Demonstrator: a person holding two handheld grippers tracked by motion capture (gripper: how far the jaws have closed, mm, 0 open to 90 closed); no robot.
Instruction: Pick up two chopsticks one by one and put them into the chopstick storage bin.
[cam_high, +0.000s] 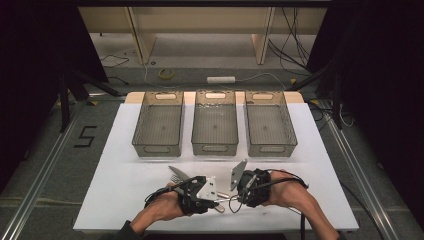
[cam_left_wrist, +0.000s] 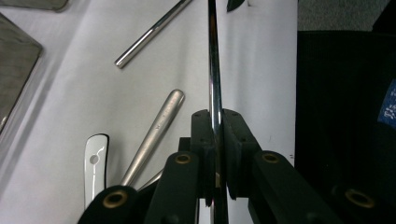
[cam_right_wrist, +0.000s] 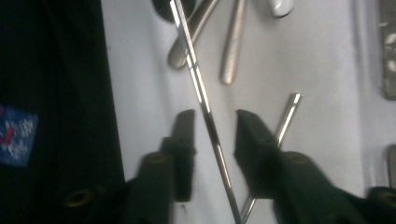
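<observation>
**Cutlery piece clamped edge-on in the left jaws**

Counter (cam_high: 125, 200) surface is a white sheet, with three grey see-through plastic bins (cam_high: 215, 129) in a row at its far side. A black floor marking (cam_high: 86, 136) left of the counter reads like the digit 5.

Near the front edge both hands meet. The left gripper (cam_left_wrist: 215, 154) has its jaws clamped on a thin shiny metal cutlery piece (cam_left_wrist: 214, 70), seen edge-on. Its long axis runs straight along the jaws and away from the camera, and its far end is cut off at the top of the left gripper view. What kind of utensil it is cannot be told.

The right gripper (cam_right_wrist: 212, 135) has its jaws apart, standing on either side of the same strip without touching it; there the strip runs diagonally, from the bottom up toward the left.

Other steel cutlery handles (cam_left_wrist: 154, 135) lie on the sheet just beside the left jaws, with ends hidden behind them. One carries small stamped lettering, too tiny to read. A blue patch (cam_right_wrist: 16, 135) on dark clothing shows blurred, unreadable writing.
</observation>
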